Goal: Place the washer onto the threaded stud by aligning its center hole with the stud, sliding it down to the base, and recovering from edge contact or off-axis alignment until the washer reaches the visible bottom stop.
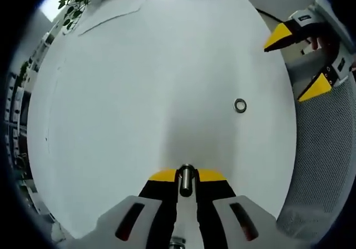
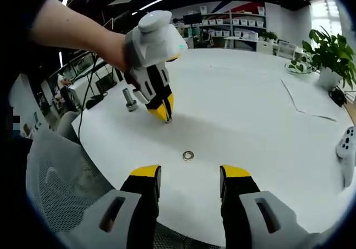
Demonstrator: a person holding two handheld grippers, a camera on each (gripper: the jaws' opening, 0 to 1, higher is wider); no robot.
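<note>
Your left gripper (image 1: 186,176) is clamped on the stud (image 1: 186,180), which stands between the yellow tips in the left gripper view; in the right gripper view that same gripper (image 2: 163,114) points down at the table (image 2: 250,104), its tips at the surface with the stud's end just showing beneath them. Your hand (image 2: 119,49) wraps its white body from the left.

Your right gripper (image 2: 189,174) is wide, with nothing between the jaws. It hangs over the table's near edge, and the washer (image 2: 188,156) lies flat on the white top just ahead of the gap between its tips. In the left gripper view the washer (image 1: 240,105) sits alone toward the table's right edge, well apart from the stud, and your right gripper (image 1: 300,65) shows beyond that edge, yellow tips spread.

A bolt (image 2: 129,100) stands upright near the table's left edge, just beside your left gripper. A potted plant (image 2: 330,57) stands at the far right side of the table, with a sheet of paper (image 2: 311,96) lying in front of it. A mesh chair back (image 1: 325,160) sits past the table's edge, beside the right gripper.
</note>
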